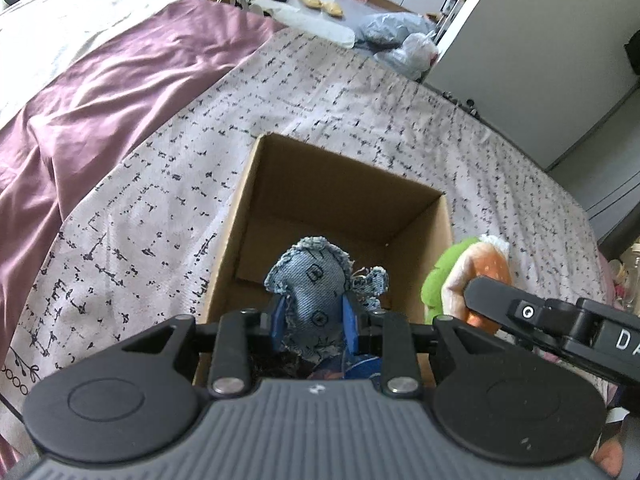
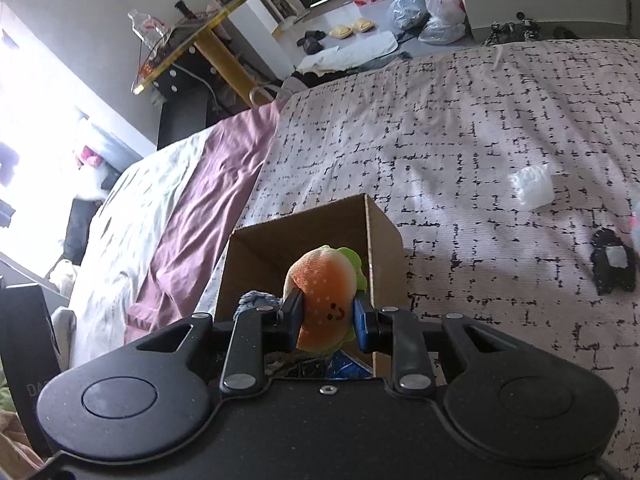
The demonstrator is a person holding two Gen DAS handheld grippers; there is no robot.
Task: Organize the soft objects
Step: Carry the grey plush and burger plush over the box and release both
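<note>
An open cardboard box point(image 1: 400, 184) stands on the bed; it also shows in the right wrist view point(image 2: 384, 232). My left gripper point(image 1: 314, 320) is shut on a blue denim soft toy point(image 1: 320, 276) and holds it over the box's near edge. My right gripper point(image 2: 326, 316) is shut on an orange burger plush with a green rim point(image 2: 326, 280), held above the box's right side. The burger plush point(image 1: 468, 268) and the right gripper's finger point(image 1: 492, 300) also show at the right of the left wrist view. The denim toy point(image 2: 256, 300) peeks in at the left of the right wrist view.
The bed has a white black-patterned cover point(image 1: 160, 220) and a mauve sheet point(image 1: 100, 100). A black soft toy point(image 2: 614, 264) and a white crumpled packet point(image 2: 532, 186) lie on the cover to the right. Bags point(image 2: 432, 8) and slippers point(image 2: 352, 28) lie on the floor beyond.
</note>
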